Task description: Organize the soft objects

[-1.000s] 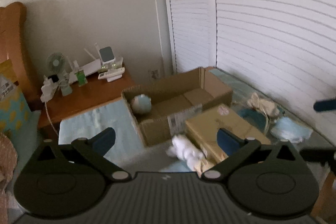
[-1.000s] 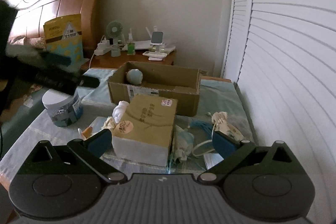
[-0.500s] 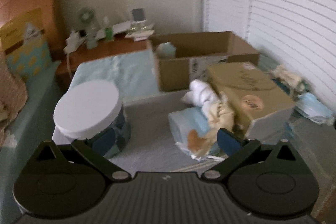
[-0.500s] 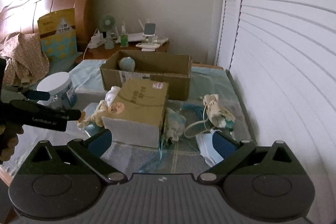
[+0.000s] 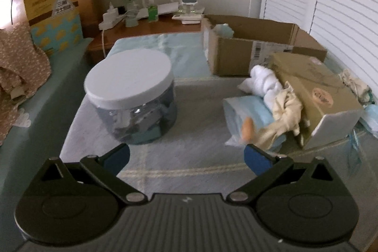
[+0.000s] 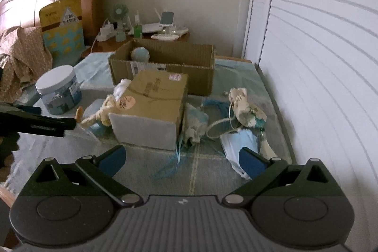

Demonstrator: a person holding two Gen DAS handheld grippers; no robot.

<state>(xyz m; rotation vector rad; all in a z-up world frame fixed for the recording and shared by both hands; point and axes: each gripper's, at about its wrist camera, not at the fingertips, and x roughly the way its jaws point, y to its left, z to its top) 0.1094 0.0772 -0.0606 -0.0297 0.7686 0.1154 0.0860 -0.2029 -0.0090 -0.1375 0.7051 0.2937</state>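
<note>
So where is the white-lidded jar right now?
The white-lidded jar stands on the bed ahead of the left gripper, left of the closed cardboard box; the right wrist view shows it far left.

left gripper (image 5: 186,158): we hold it low and level, jaws spread wide, nothing between the blue pads.
right gripper (image 6: 180,158): we hold it likewise, jaws wide apart, empty, pointing forward.

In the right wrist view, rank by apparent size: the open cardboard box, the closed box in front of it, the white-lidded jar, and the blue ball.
1. Open cardboard box and closed box: look about alike; the closed one sits nearer the camera, so I won't rank them.
2. White-lidded jar.
3. Blue ball, partly hidden inside the open box.
</note>
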